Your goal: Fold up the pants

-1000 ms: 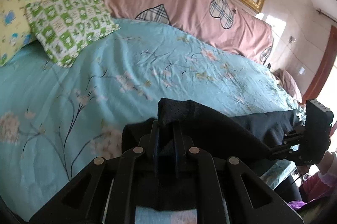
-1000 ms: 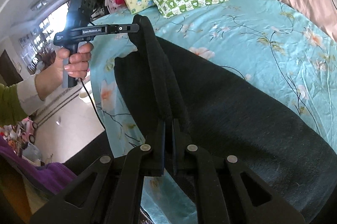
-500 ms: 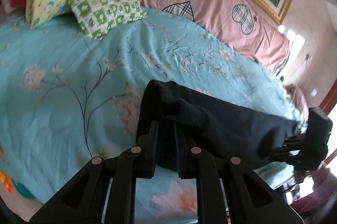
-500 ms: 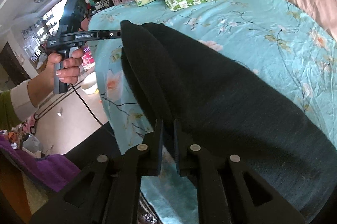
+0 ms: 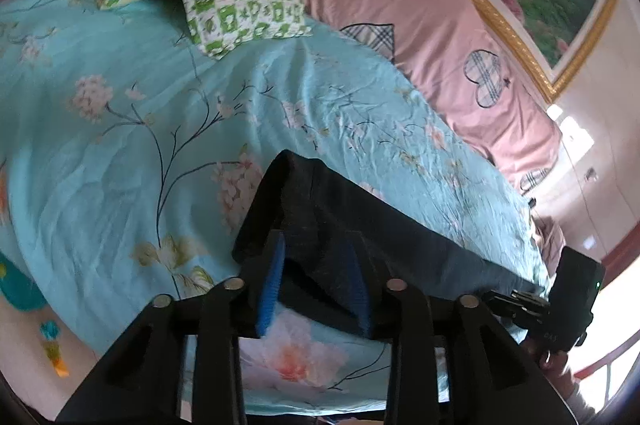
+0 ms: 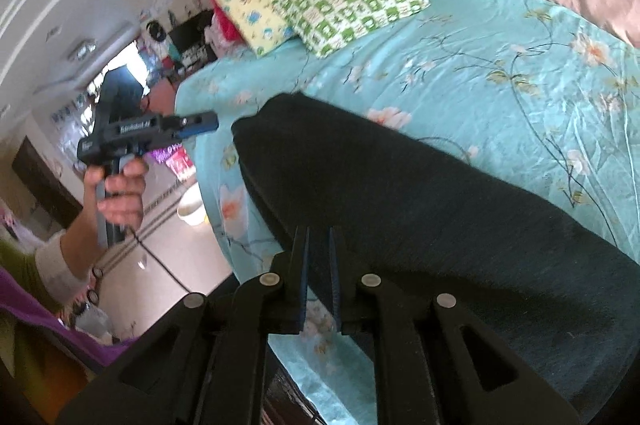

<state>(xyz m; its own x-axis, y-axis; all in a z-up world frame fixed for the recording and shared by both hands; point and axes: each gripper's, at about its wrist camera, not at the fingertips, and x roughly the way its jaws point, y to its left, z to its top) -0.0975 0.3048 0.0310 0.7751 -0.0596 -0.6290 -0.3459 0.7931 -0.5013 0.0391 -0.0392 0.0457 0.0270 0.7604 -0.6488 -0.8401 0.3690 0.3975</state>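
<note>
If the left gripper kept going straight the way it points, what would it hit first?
Probably the dark pants: the left gripper is opening, its fingers either side of the cloth's near edge, apparently no longer pressing it. Beyond lies the turquoise bedsheet.

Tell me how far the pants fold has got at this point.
Done: the black pants lie doubled on the teal bedsheet, a folded edge showing. In hand: the left claw is opening, fabric still between its pads; the right claw is nearly shut, seemingly free of the cloth. Left: probably another fold, since the bundle remains long.
</note>
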